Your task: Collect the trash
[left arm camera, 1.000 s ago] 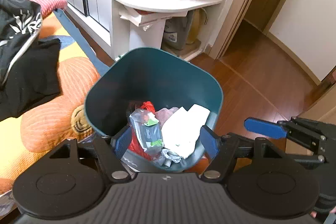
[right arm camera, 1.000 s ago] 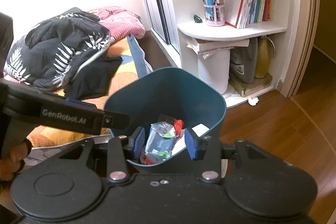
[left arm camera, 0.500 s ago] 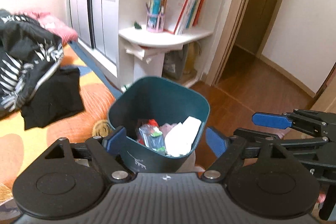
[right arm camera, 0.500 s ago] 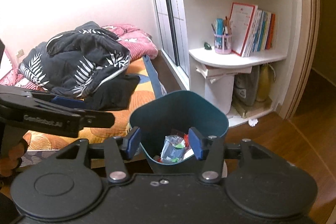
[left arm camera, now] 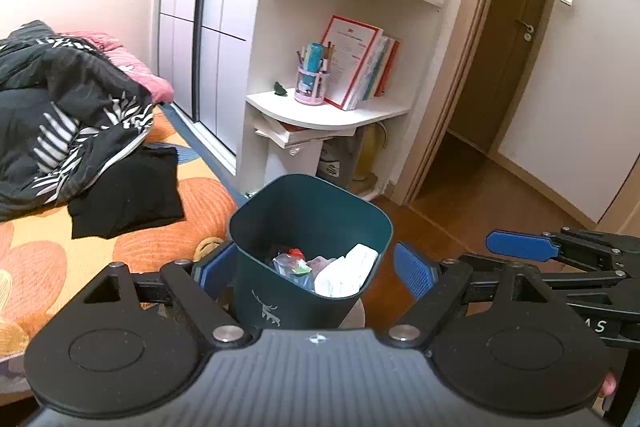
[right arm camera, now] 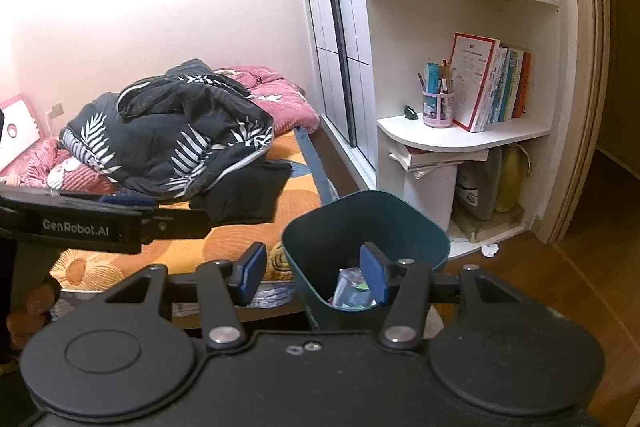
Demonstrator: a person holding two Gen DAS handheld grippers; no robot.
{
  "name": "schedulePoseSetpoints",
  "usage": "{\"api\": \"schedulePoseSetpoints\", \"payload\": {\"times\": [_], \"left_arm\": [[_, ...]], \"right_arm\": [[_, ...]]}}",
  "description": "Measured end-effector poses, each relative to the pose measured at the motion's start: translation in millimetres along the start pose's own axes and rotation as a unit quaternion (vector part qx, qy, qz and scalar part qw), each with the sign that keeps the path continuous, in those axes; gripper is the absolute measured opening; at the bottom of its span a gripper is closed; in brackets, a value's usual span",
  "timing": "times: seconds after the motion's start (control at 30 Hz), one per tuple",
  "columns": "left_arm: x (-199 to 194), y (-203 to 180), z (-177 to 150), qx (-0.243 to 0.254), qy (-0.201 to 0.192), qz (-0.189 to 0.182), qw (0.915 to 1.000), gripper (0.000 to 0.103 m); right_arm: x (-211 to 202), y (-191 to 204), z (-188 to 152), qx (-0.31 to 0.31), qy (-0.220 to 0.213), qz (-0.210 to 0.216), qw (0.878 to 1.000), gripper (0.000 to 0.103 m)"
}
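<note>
A dark teal trash bin (left arm camera: 308, 205) stands on the wooden floor beside the bed, holding white crumpled paper (left arm camera: 346, 271) and a clear plastic wrapper (left arm camera: 291, 264). My left gripper (left arm camera: 316, 269) hovers above and behind the bin, its jaws opening with nothing between the blue pads. The right gripper (right arm camera: 313, 273) is open and empty too, with the bin (right arm camera: 360, 223) just beyond its right finger. A small crumpled white scrap (right arm camera: 489, 249) lies on the floor by the shelf base. Each gripper shows at the edge of the other's view.
The bed (left arm camera: 52, 251), with its orange flowered sheet, carries a black leaf-print quilt (right arm camera: 176, 139) and a black garment (left arm camera: 124, 195). A white corner shelf (right arm camera: 460, 135) with books and a pen cup stands behind the bin. A doorway (left arm camera: 496, 75) opens at right.
Both grippers have pulled back and risen from the bin, which now looks smaller and farther off. Their jaws stand wider. The trash stays in the bin.
</note>
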State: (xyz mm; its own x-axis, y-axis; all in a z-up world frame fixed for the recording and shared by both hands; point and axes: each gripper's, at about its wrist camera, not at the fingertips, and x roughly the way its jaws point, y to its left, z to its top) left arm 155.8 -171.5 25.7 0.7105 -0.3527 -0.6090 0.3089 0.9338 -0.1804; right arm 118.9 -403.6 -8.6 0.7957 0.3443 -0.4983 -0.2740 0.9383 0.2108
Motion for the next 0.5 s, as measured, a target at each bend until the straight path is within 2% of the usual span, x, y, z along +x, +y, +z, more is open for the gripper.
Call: {"api": "schedulePoseSetpoints", "payload": {"times": [0.07, 0.13, 0.5], "left_arm": [[-3, 1, -3, -0.004, 0.000, -0.002, 1.0000, 0.091], [-7, 2, -6, -0.008, -0.003, -0.003, 1.0000, 0.101], [-22, 4, -18, -0.022, -0.016, -0.002, 0.9996, 0.103]], "right_arm": [[-2, 2, 0, 0.003, -0.002, 0.001, 1.000, 0.052], [-4, 4, 0, 0.006, -0.004, 0.003, 1.000, 0.052], [-12, 9, -3, 0.013, -0.005, 0.005, 1.000, 0.052]]}}
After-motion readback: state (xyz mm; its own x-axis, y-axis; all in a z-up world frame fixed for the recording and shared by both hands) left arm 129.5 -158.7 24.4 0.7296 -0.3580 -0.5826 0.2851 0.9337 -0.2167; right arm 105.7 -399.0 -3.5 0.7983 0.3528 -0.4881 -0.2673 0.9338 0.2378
